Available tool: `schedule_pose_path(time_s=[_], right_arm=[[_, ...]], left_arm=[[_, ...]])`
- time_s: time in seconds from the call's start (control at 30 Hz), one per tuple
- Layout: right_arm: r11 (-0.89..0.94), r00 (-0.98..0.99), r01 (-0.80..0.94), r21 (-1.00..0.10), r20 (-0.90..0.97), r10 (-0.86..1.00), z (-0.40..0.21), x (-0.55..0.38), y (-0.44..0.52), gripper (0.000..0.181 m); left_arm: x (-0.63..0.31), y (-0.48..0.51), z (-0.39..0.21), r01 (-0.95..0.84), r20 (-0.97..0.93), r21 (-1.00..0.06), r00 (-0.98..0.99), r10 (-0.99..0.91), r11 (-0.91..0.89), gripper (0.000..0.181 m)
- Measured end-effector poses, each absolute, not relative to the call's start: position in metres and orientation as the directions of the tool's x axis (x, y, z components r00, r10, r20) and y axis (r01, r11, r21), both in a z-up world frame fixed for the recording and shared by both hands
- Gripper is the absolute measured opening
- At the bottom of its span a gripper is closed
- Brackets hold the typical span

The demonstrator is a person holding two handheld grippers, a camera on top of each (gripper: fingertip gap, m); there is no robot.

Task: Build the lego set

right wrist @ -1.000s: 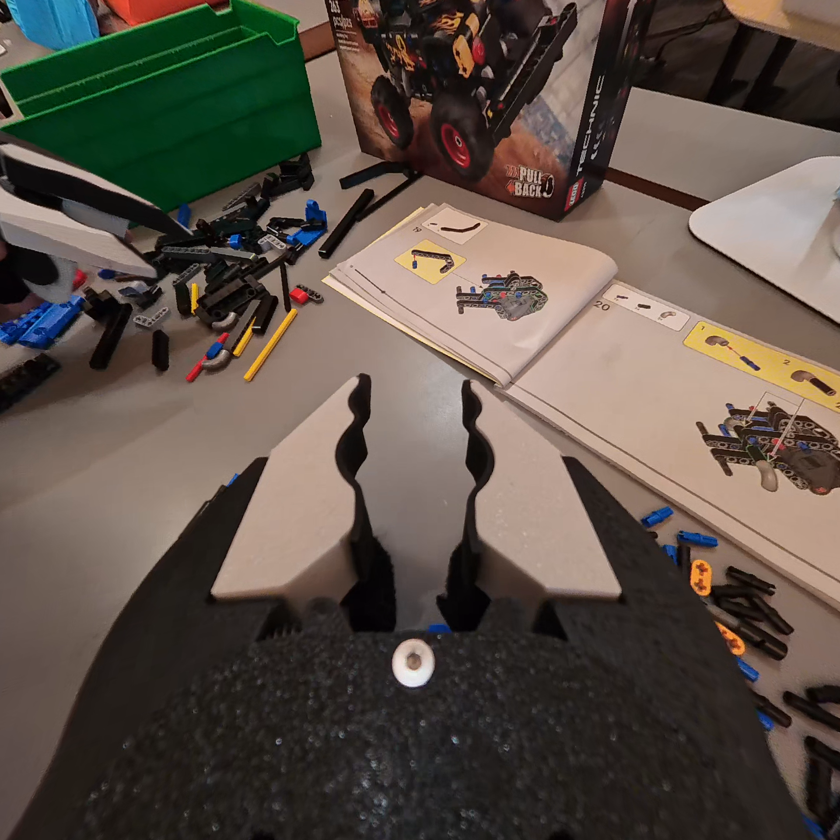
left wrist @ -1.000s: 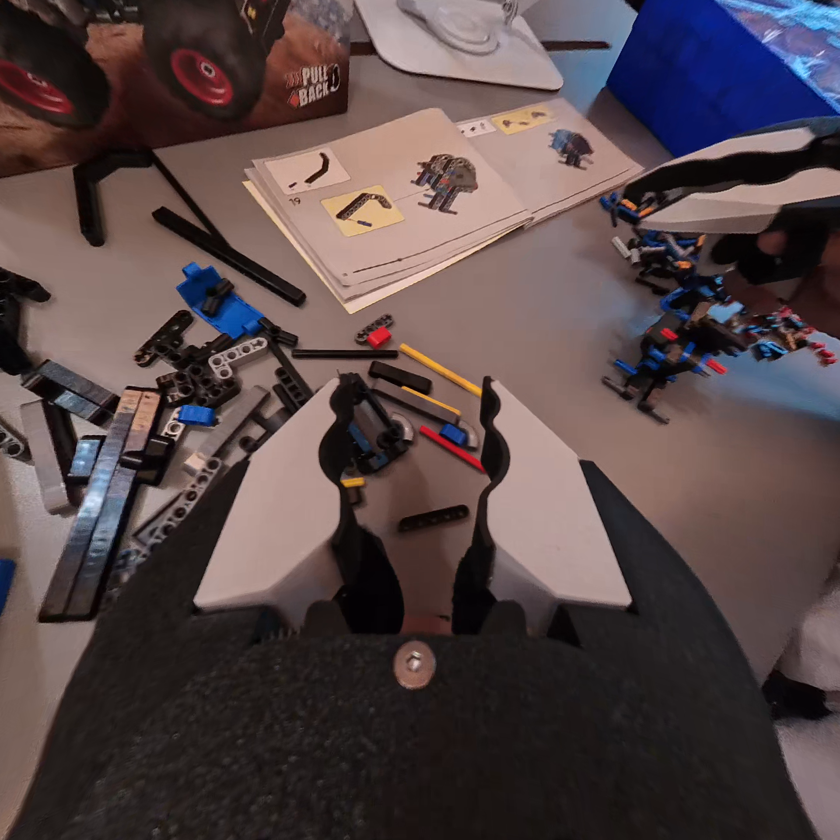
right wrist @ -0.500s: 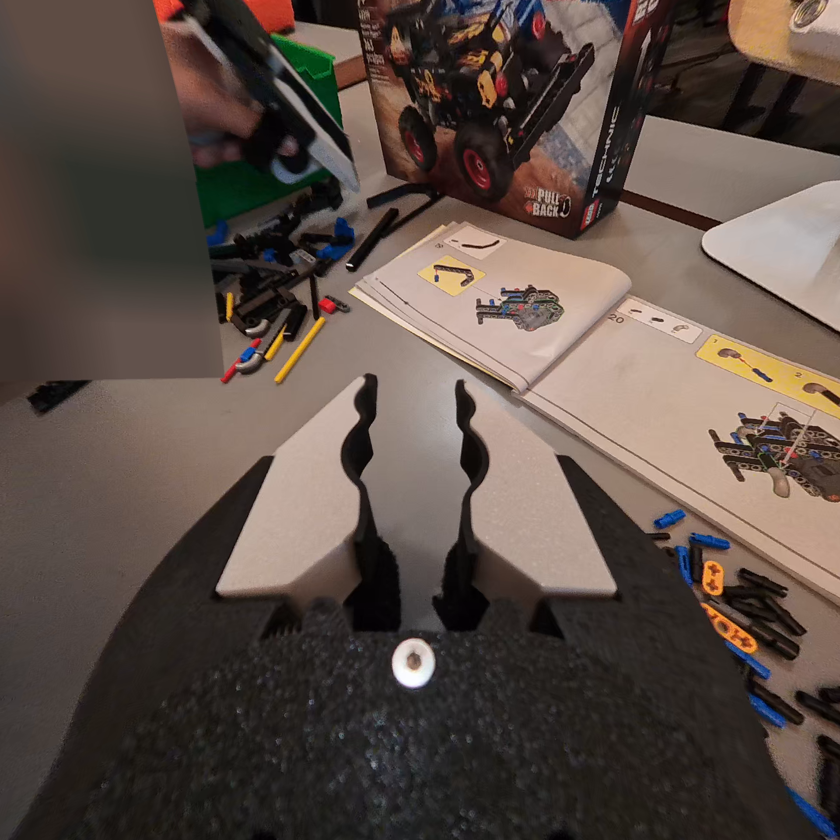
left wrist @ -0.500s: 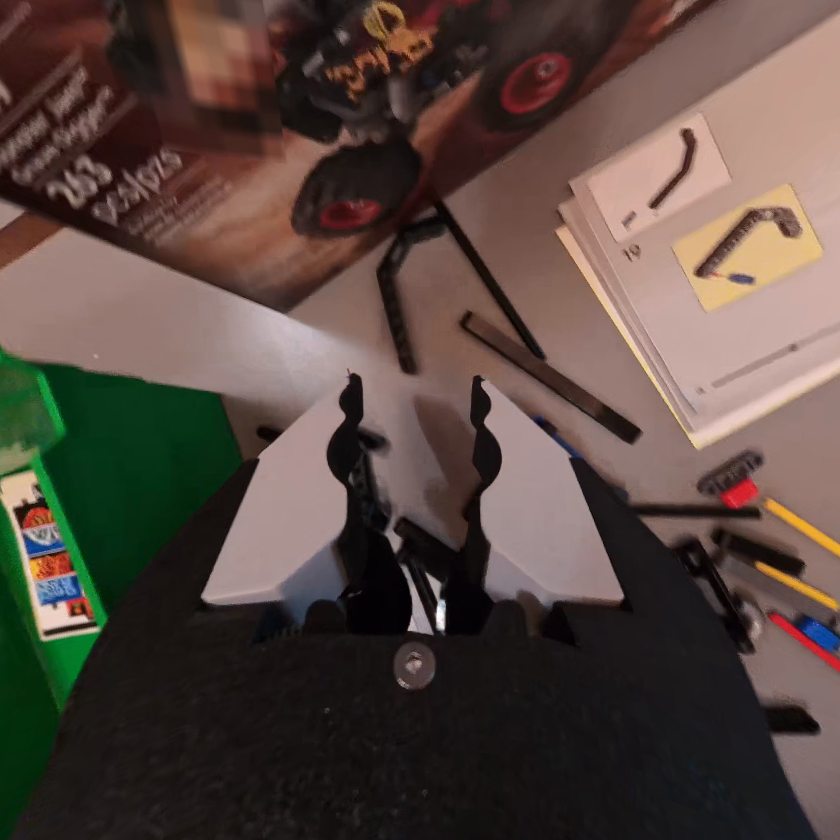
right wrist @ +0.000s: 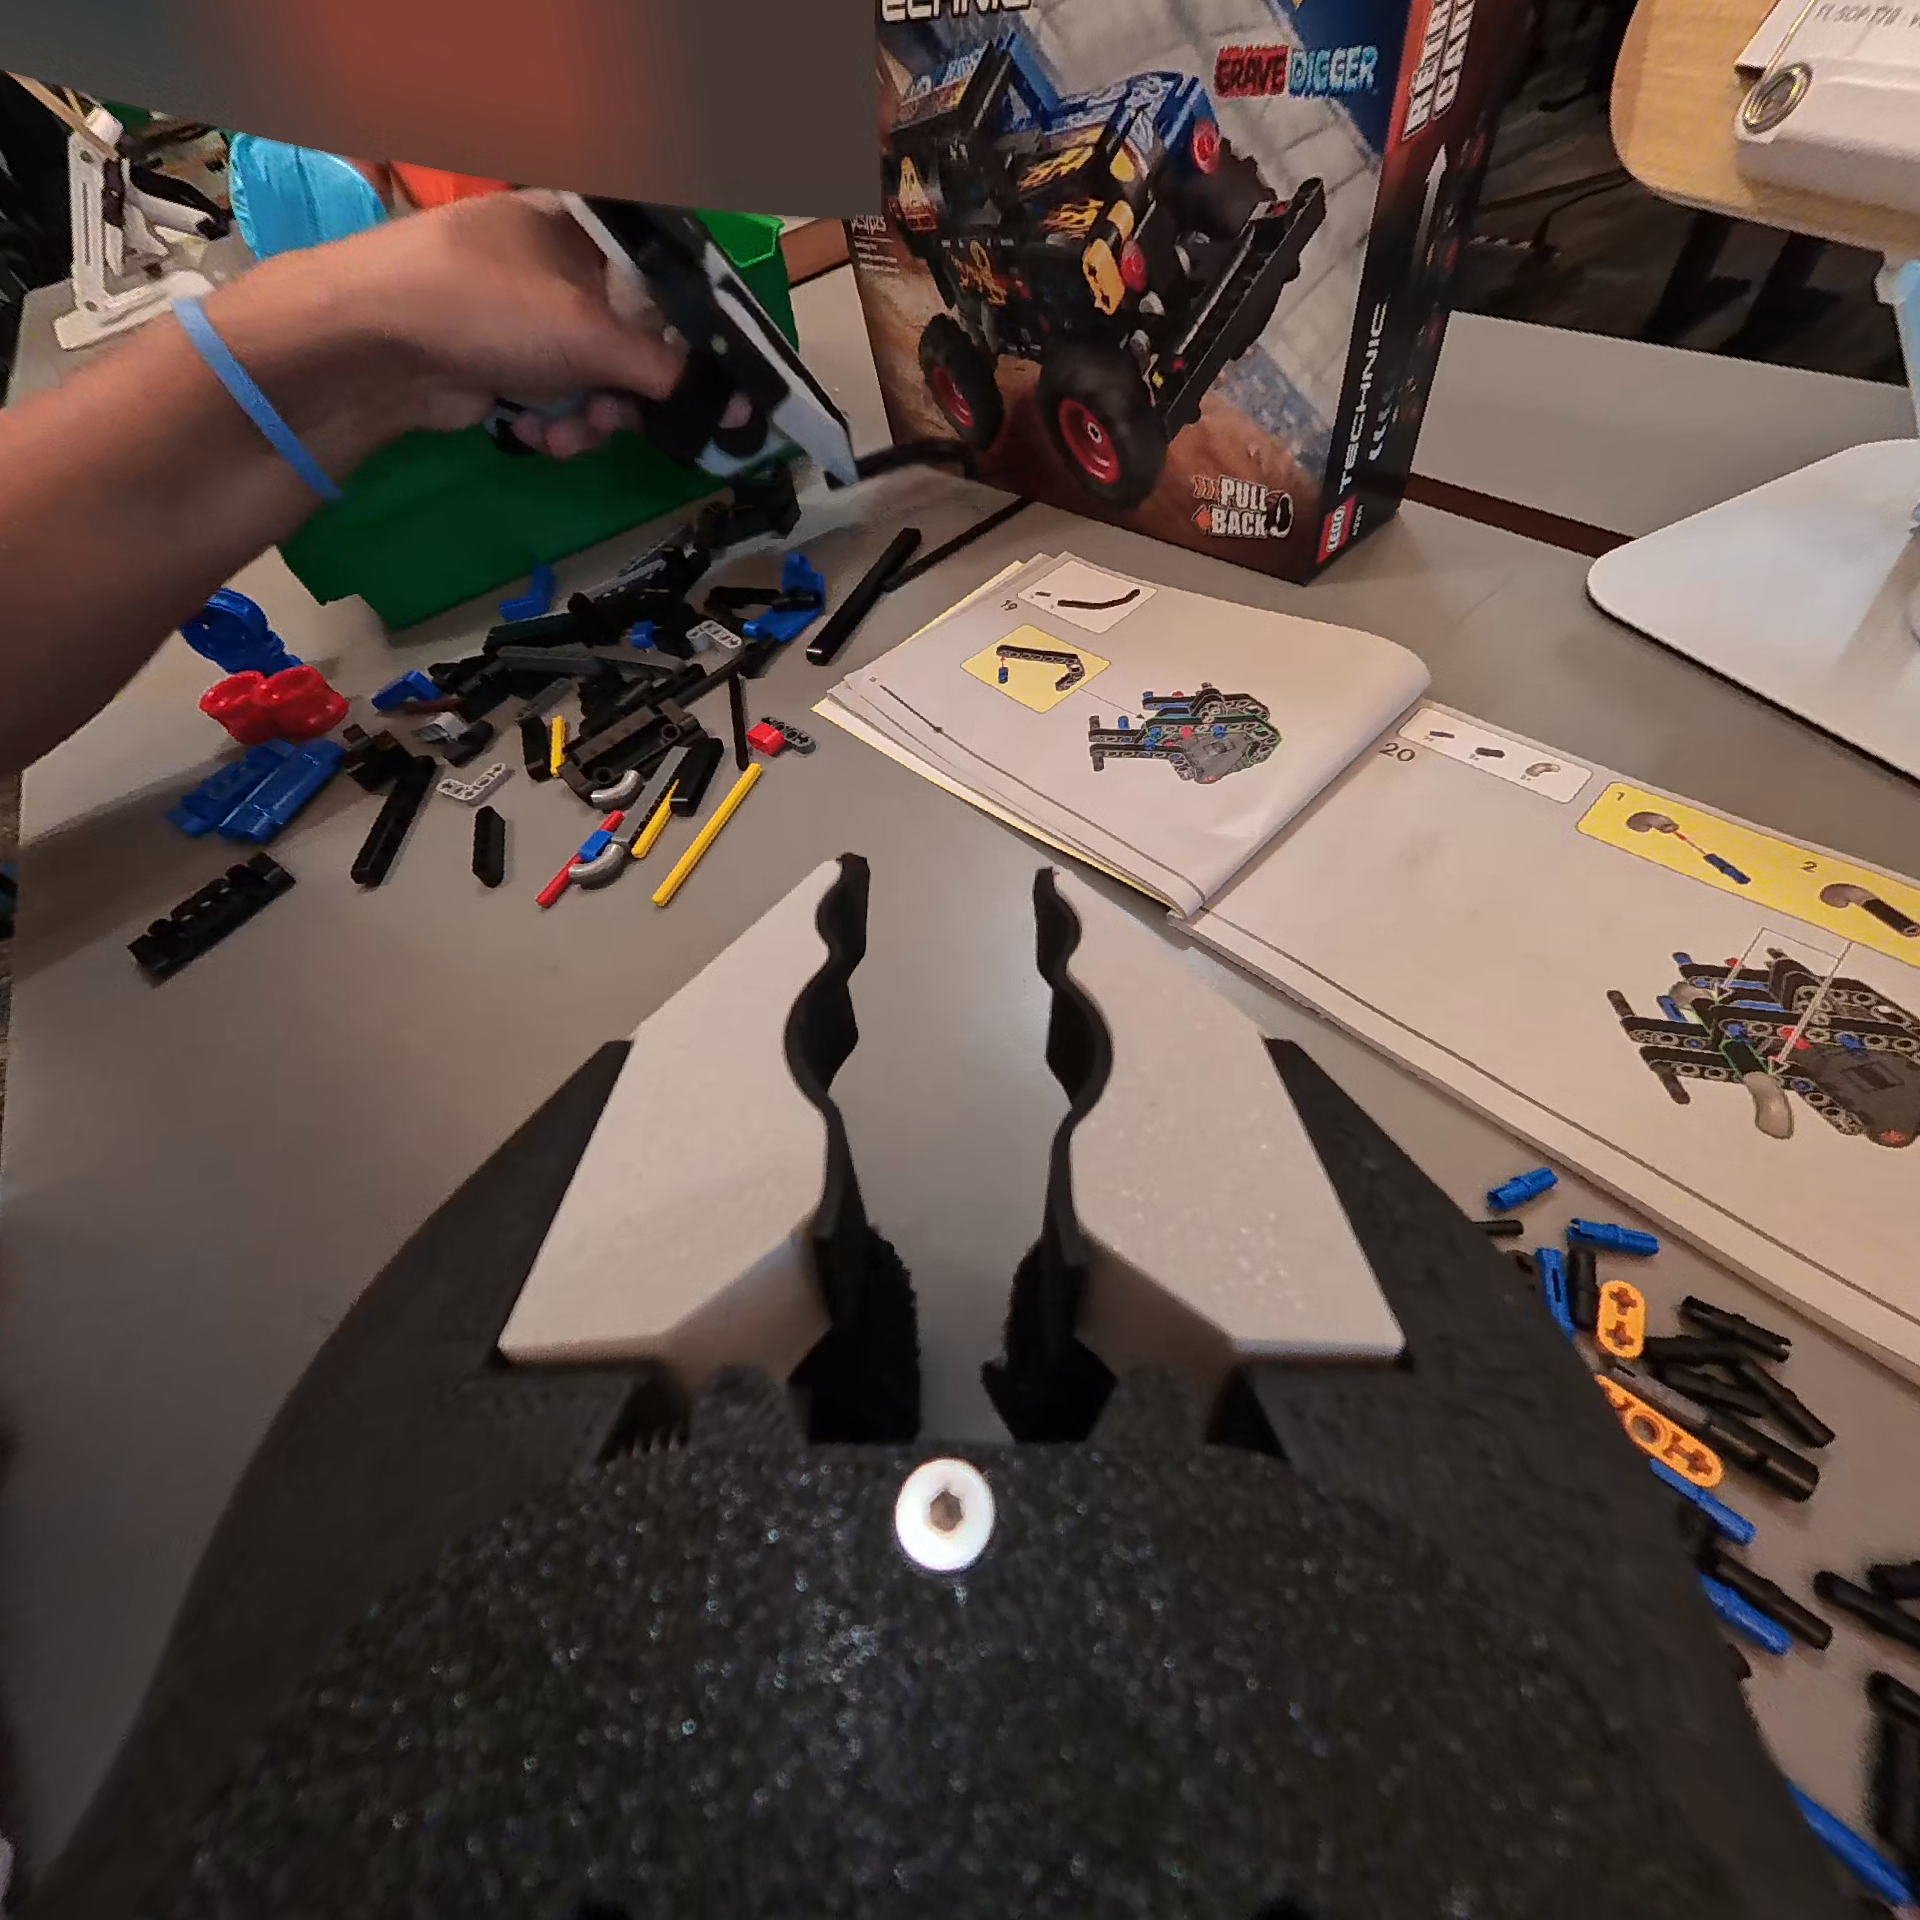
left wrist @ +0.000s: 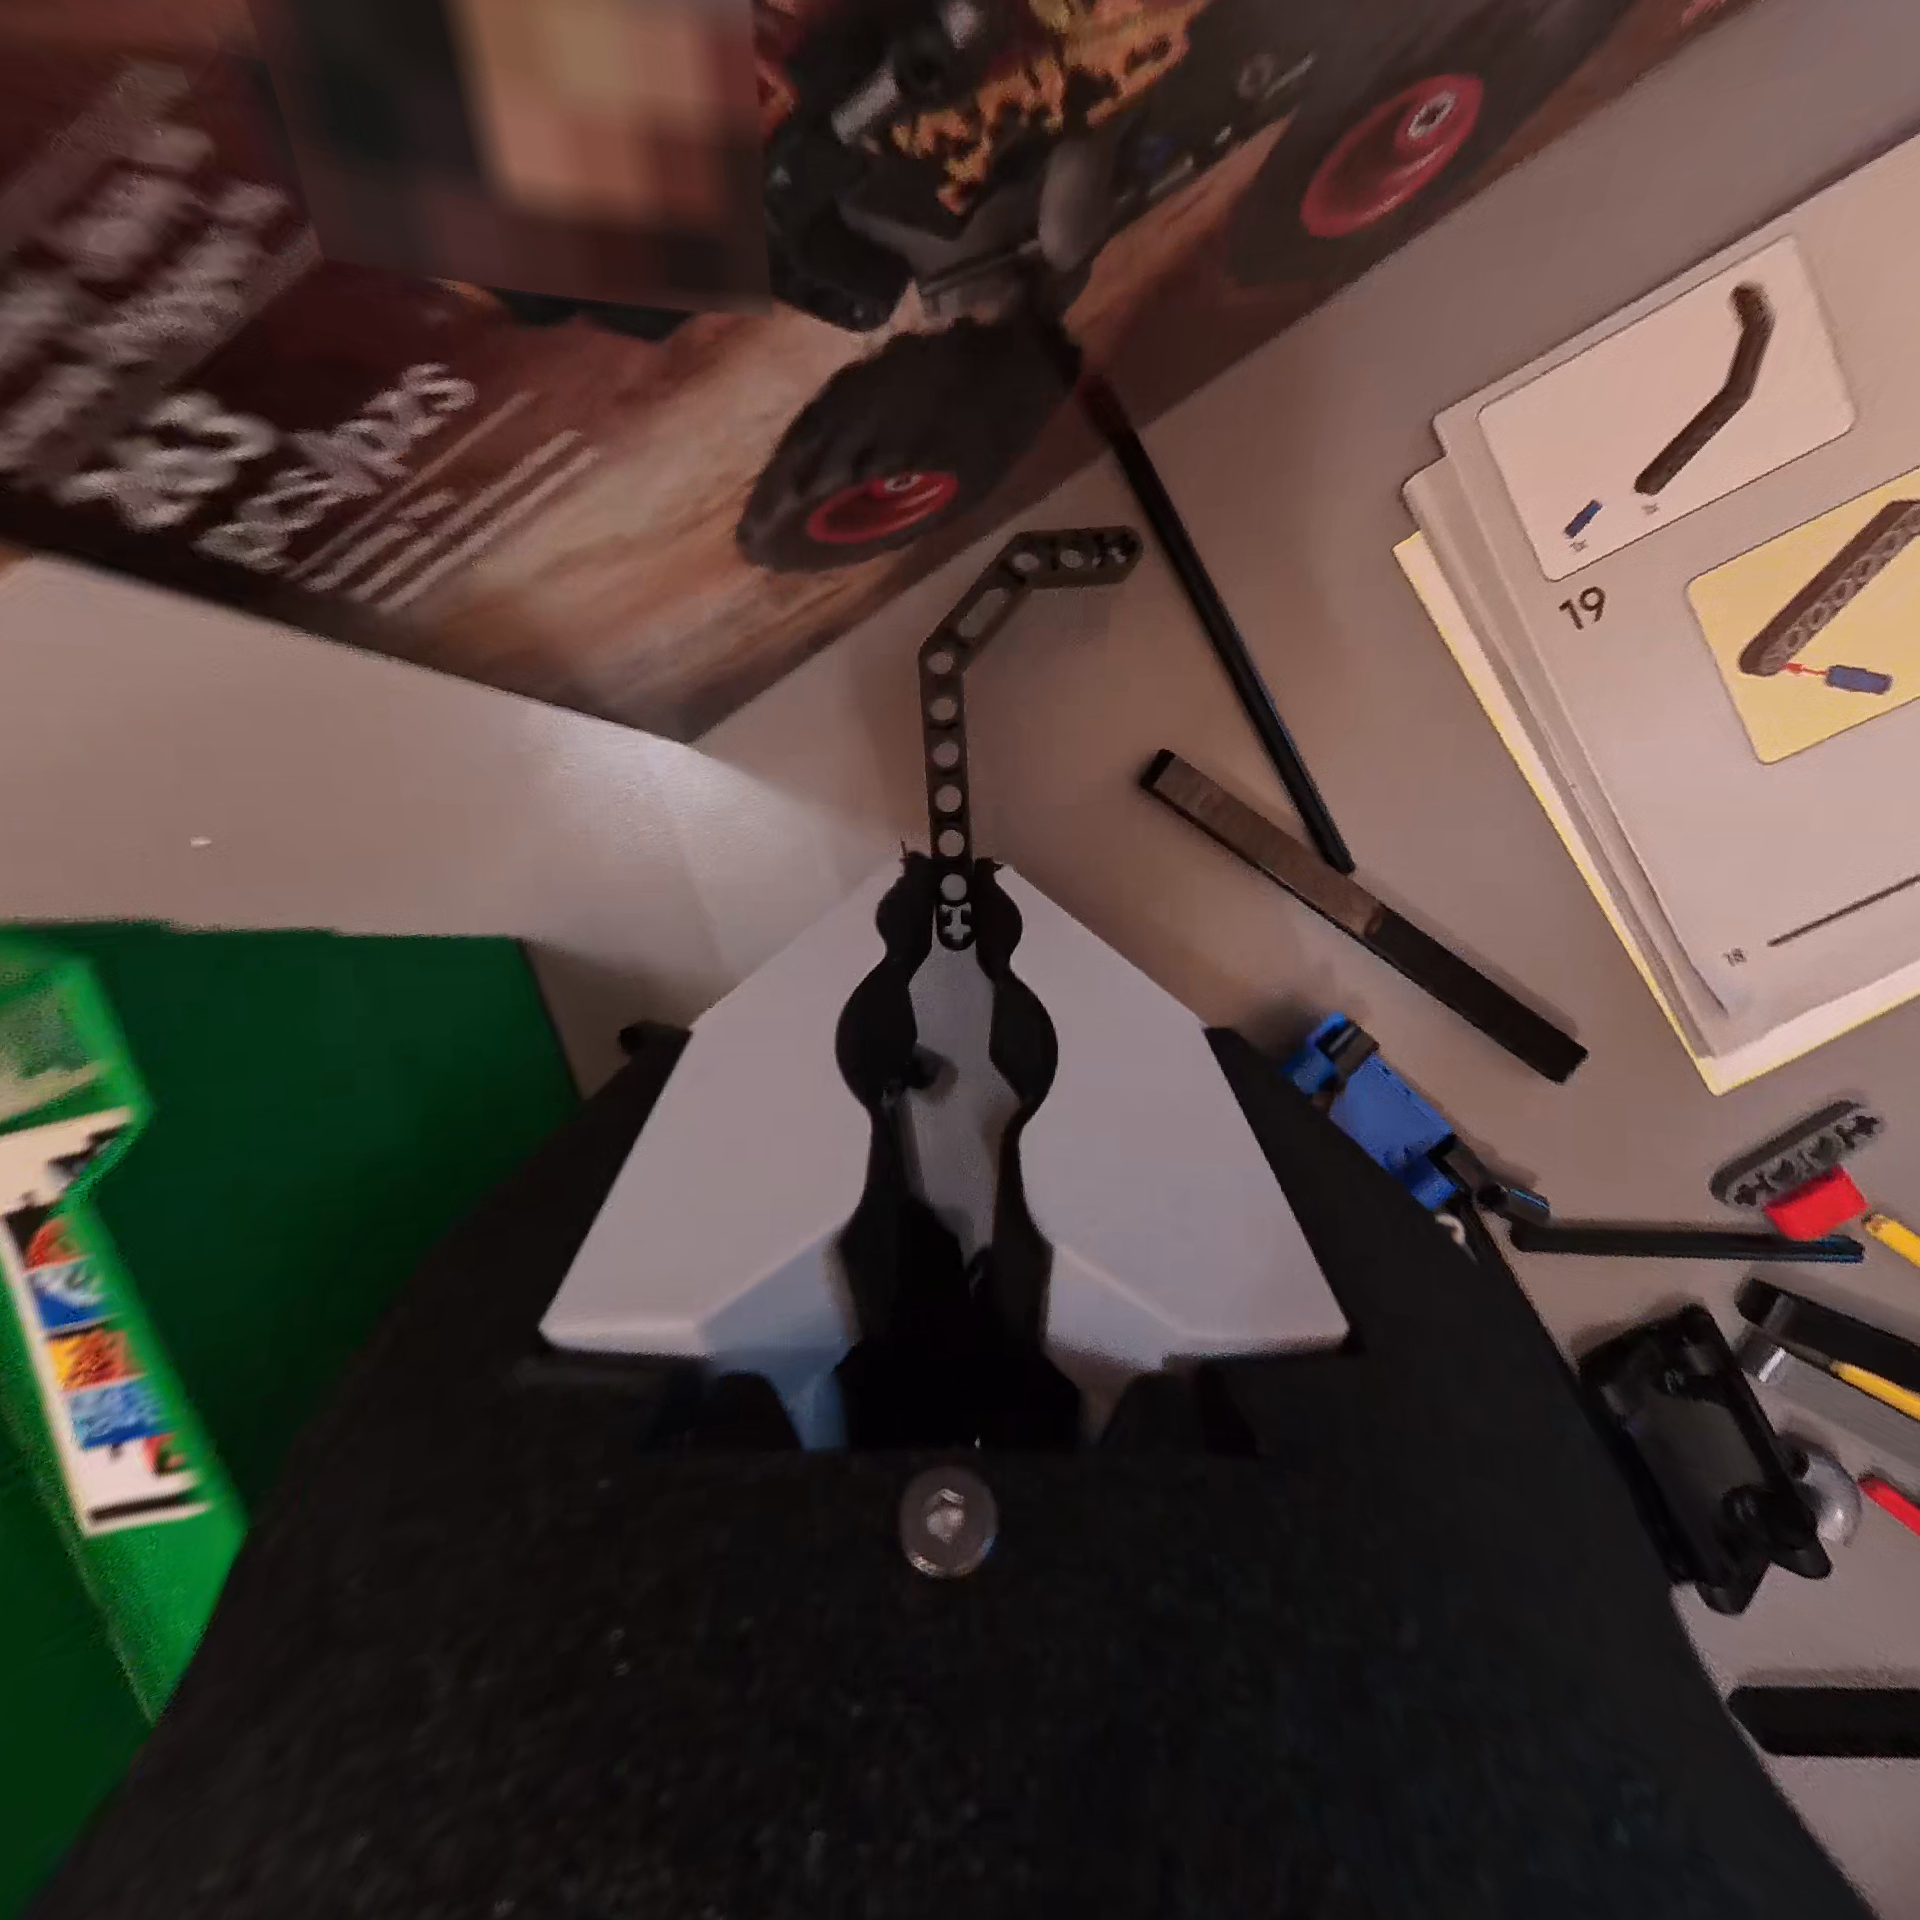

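Observation:
My left gripper (left wrist: 951,894) is shut on one end of a black bent beam (left wrist: 943,717) with a row of holes. The beam reaches forward to the foot of the lego box (left wrist: 520,447). In the right wrist view the left gripper (right wrist: 748,395) shows in a person's hand, above the far end of the loose parts pile (right wrist: 603,707). My right gripper (right wrist: 945,883) is open and empty above bare grey table. The open instruction booklet (right wrist: 1195,727) lies to its right, and it also shows in the left wrist view (left wrist: 1714,644).
A green bin (right wrist: 468,520) stands at the far left, behind the pile. A long black strip (left wrist: 1361,920) and a blue part (left wrist: 1371,1107) lie right of the left gripper. Several small pins (right wrist: 1714,1382) lie at the right, and a white stand base (right wrist: 1766,592) at the back right. Across from one pair of fingers to the other is roughly 35 cm.
My left gripper swung left from the parts pile to the box and shut on the bent black beam. My right gripper stayed open and hardly moved.

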State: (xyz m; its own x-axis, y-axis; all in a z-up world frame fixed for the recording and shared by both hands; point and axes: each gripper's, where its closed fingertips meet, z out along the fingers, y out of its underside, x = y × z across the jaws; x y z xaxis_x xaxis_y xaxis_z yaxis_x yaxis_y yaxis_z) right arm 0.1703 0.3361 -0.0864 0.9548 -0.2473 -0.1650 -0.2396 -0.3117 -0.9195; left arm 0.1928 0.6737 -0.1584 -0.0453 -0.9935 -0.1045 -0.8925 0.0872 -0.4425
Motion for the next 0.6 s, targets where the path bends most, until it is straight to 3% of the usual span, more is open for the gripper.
schedule_pose_path(time_s=[0.13, 0.27, 0.43, 0.6], right_arm=[[-0.317, 0.955, -0.208, -0.926, -0.121, -0.272, -0.085, 0.176, 0.333, 0.031], [-0.31, 0.949, -0.215, -0.926, -0.123, -0.29, -0.085, 0.181, 0.331, 0.03], [-0.325, 0.947, -0.209, -0.923, -0.108, -0.301, -0.089, 0.183, 0.331, 0.03], [-0.313, 0.952, -0.21, -0.926, -0.122, -0.279, -0.086, 0.177, 0.334, 0.03]], left_arm=[[0.173, 0.646, -0.114, -0.799, -0.067, -0.592, -0.081, -0.995, 0.104, 0.006], [0.127, 0.546, -0.088, -0.721, 0.172, -0.689, -0.262, -0.95, 0.075, 0.006], [0.055, 0.445, -0.122, -0.772, 0.275, -0.62, -0.378, -0.884, 0.138, 0.006], [0.016, 0.414, -0.154, -0.786, 0.146, -0.553, -0.42, -0.896, 0.278, 0.006]])
